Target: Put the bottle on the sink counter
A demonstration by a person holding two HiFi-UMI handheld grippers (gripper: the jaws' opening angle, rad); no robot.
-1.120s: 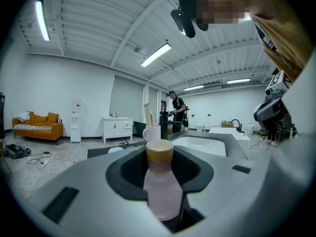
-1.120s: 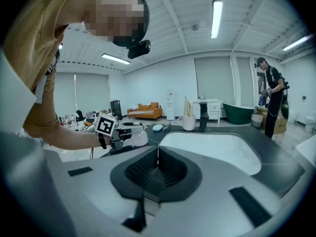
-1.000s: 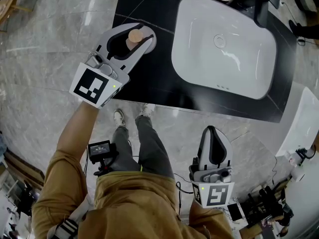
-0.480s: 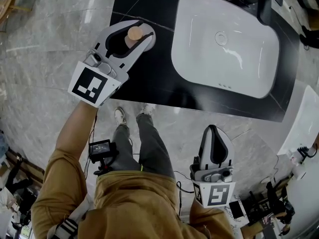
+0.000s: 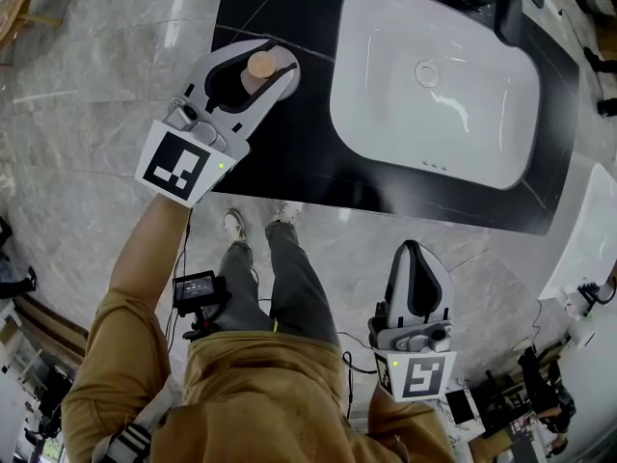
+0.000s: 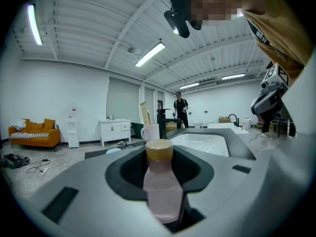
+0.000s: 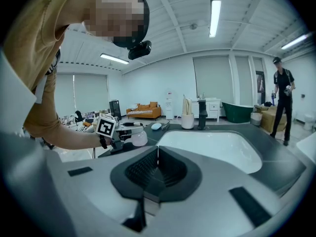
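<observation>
The bottle has a frosted, pale pink plastic body and a matt tan cap. The left gripper has a smooth, matt light grey plastic shell, while the right gripper shows black ribbed pads. The sink counter looks like polished black stone with thin pale veins, the basin is glossy white, and the floor is shiny grey marble.

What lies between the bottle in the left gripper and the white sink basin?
Only bare black counter separates the bottle from the basin; the head view shows this.
</observation>
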